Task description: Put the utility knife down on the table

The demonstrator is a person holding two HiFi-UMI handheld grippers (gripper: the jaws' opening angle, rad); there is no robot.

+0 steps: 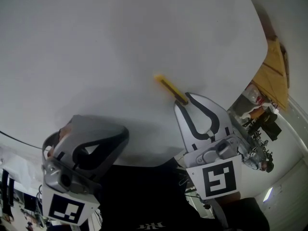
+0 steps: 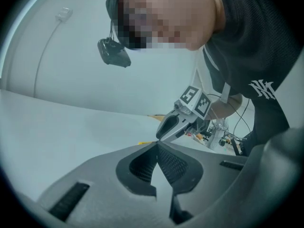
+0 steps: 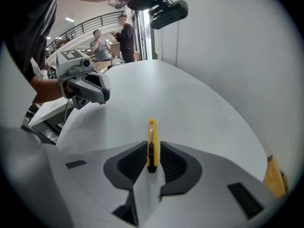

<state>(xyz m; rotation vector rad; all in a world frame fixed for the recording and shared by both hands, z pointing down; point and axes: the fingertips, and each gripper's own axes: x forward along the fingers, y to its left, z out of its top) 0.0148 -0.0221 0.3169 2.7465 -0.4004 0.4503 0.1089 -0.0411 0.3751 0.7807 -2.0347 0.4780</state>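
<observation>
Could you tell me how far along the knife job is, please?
Nothing looks done yet. In hand: the right gripper is clamped on the yellow utility knife, held over the white table. Still to do: lower it, open the jaws and let go. The left gripper is shut and empty.

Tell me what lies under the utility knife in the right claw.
Only bare white table shows beneath the utility knife. The right claw is shut on its black end, covering that end's sides; whether it touches the table cannot be told.
</observation>
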